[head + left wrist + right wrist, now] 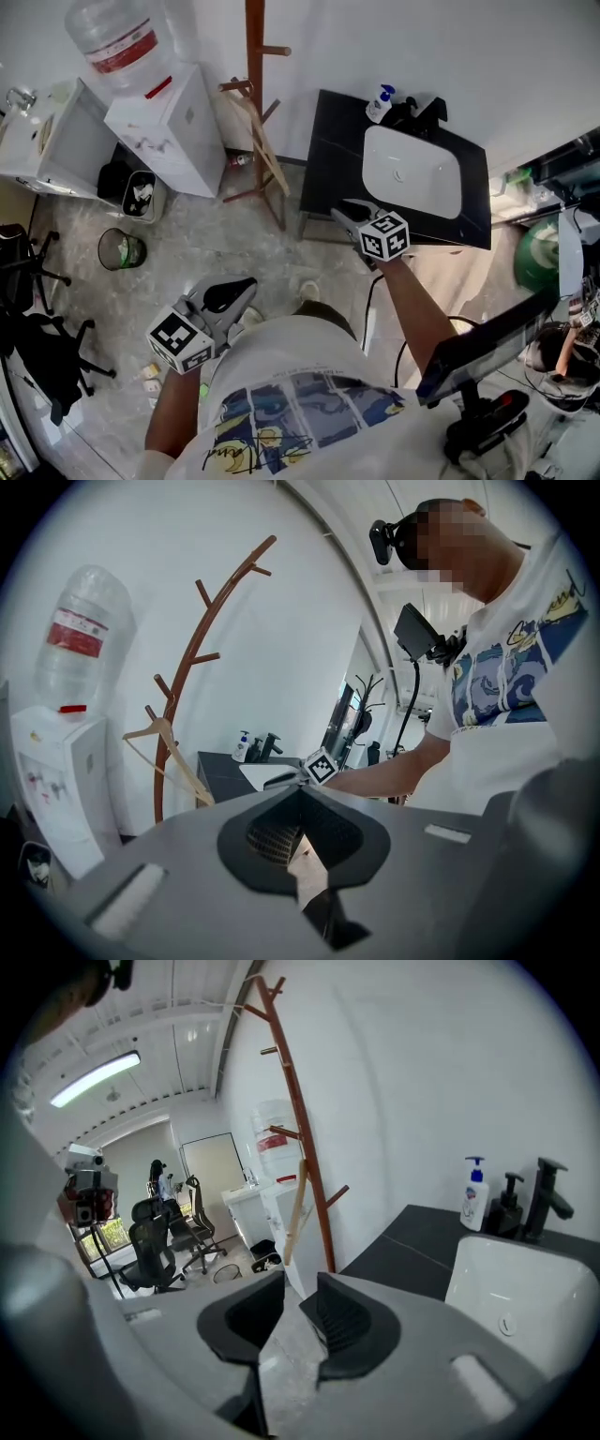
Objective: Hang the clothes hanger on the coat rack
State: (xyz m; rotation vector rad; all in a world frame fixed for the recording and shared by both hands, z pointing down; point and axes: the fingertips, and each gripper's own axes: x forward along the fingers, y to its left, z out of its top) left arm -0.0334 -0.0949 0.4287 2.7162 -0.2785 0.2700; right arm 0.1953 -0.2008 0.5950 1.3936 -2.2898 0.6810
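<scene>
The brown wooden coat rack stands against the wall between a water dispenser and a sink counter. A pale wooden clothes hanger hangs from one of its lower pegs. In the left gripper view the rack and the hanger are far ahead on the left. In the right gripper view the hanger shows edge-on against the rack. My left gripper is near my body, shut and empty. My right gripper hovers by the counter's left edge, right of the rack, jaws slightly apart with nothing between them.
A white water dispenser with a bottle stands left of the rack. The black counter holds a white basin, a tap and a soap bottle. A waste bin and office chairs stand at the left.
</scene>
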